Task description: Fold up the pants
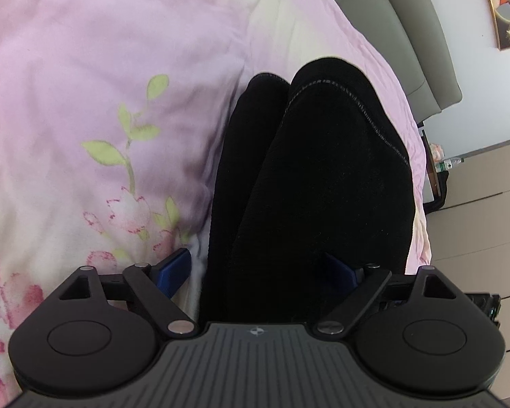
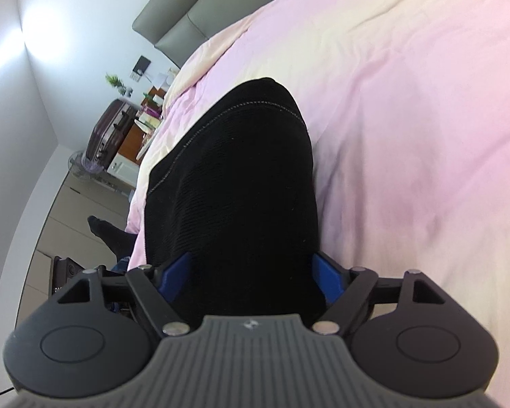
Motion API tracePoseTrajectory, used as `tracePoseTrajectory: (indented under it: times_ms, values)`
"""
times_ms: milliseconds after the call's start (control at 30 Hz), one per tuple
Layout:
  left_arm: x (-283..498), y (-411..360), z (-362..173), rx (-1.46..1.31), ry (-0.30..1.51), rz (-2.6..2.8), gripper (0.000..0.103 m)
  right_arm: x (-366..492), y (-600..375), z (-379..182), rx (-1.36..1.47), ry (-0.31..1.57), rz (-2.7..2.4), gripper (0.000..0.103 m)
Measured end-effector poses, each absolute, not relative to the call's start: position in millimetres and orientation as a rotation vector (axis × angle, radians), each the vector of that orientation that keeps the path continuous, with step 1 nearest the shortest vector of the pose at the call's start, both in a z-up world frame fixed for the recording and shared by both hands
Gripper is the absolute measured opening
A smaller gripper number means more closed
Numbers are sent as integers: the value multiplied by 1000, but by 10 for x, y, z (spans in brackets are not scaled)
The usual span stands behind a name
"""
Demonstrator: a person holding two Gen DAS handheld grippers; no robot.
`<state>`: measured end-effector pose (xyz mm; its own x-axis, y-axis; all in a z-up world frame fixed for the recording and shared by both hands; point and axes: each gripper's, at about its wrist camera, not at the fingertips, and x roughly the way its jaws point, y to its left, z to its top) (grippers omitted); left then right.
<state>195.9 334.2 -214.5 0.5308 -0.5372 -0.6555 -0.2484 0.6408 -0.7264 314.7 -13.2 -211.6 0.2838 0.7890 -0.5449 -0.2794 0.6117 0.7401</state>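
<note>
Black pants point(image 1: 309, 183) are held between the blue fingers point(image 1: 173, 272) of the left gripper point(image 1: 258, 272), the cloth running forward from the jaws and draped down onto a pink floral quilt point(image 1: 85, 102). The right-hand finger is largely buried in the fabric, and the contact points cannot be made out. In the right wrist view, the pants point(image 2: 234, 187) are likewise clasped by the right gripper point(image 2: 251, 272), both blue fingers point(image 2: 326, 272) pressed against the cloth's sides. The waistband and leg ends are hidden; only a stitched seam is seen ahead of the jaws.
</note>
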Motion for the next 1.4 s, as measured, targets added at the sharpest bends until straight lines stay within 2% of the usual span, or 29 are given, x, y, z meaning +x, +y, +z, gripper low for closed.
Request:
tracePoseTrajectory:
  times_ms: [100, 300, 767, 967, 1300, 1400]
  values:
    - [1996, 3270, -2167, -869, 1036, -207, 103, 3260, -92, -2224, 599, 1066, 792, 81]
    - [2047, 3166, -2189, -810, 1046, -244, 103, 3501, -21, -2623, 775, 1154, 871, 98]
    - [2042, 3134, -2221, -797, 1019, -255, 103, 3487, 128, -2663, 799, 1140, 939, 98]
    - [2018, 3016, -2164, -772, 998, -259, 103, 3455, 212, -2517, 710, 1107, 947, 96]
    - [2071, 2982, -2102, -772, 986, -268, 103, 3388, 251, -2526, 739, 1097, 930, 94]
    - [2030, 2990, -2033, -741, 968, -271, 93, 3362, 221, -2516, 738, 1089, 923, 89]
